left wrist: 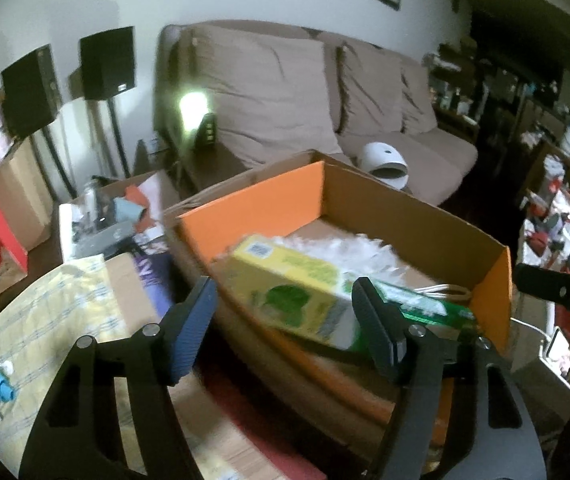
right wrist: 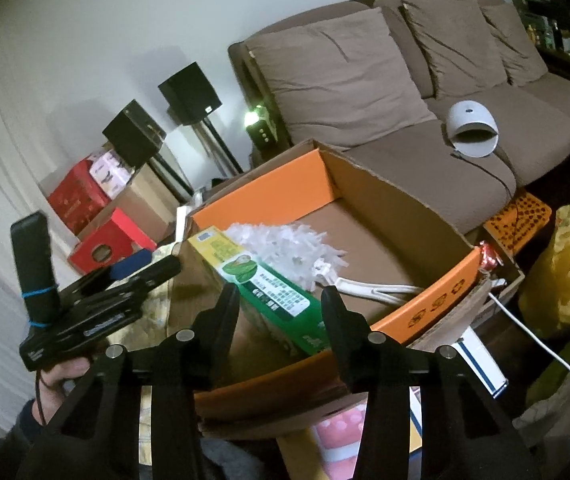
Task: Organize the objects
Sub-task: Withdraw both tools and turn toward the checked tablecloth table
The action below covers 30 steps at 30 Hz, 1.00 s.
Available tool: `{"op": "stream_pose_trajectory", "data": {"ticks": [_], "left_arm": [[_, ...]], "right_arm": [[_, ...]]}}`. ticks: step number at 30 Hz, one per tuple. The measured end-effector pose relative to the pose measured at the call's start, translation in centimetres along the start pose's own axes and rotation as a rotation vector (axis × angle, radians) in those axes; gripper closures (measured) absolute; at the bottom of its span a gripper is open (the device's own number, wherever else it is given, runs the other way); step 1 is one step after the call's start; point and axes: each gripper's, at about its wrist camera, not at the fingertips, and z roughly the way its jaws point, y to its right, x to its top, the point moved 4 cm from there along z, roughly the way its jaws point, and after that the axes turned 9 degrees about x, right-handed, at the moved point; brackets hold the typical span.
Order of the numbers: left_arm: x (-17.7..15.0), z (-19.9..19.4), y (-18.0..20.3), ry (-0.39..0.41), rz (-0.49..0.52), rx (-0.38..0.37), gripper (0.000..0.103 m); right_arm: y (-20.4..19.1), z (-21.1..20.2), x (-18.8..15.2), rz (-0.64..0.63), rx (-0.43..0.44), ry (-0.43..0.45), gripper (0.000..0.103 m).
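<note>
Behind everything, long brown fabric sofa (right wrist: 425, 92) with loose cushions, white dome-shaped device (right wrist: 472, 128) lying on its seat. In front of it, large open cardboard box with orange inner walls (right wrist: 269, 196), wide and shallow. Inside, toward the near-left corner, yellow-and-green printed carton (right wrist: 261, 284) lying tilted, one end up against the box wall. Just beside the carton, white fluffy duster with white plastic handle (right wrist: 289, 246), resting on the box floor. To the left of the box, crumpled pale yellow patterned sheet (left wrist: 57, 312) spread over clutter. Left gripper (left wrist: 281, 328): black frame, blue pad on one finger, jaws apart, nothing between them, over the near-left box wall. Right gripper (right wrist: 281, 316): black fingers apart, closer together than the left pair, empty, above the near box edge.
</note>
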Motion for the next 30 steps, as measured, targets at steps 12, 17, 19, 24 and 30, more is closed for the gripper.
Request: {"op": "stream_pose_trajectory", "data": {"ticks": [12, 17, 19, 24, 30], "left_arm": [[-3.2, -6.5, -9.9, 0.024, -0.099, 0.119, 0.035], [-4.4, -12.0, -17.4, 0.113, -0.066, 0.301, 0.035], [-5.5, -14.4, -21.2, 0.14, -0.114, 0.349, 0.034], [-8.5, -18.3, -30.1, 0.177, -0.265, 0.445, 0.034], [-11.7, -19.7, -37.0, 0.18, -0.381, 0.466, 0.03]], "right_arm": [[-2.3, 1.5, -0.7, -0.042, 0.006, -0.036, 0.059], [-5.5, 2.8, -1.4, -0.073, 0.105, -0.016, 0.059], [-7.8, 3.2, -1.9, -0.116, 0.161, -0.011, 0.059], [-12.8, 6.2, -4.7, -0.18, 0.239, -0.045, 0.059], [-20.6, 11.8, -7.8, -0.173, 0.344, -0.16, 0.059]]}}
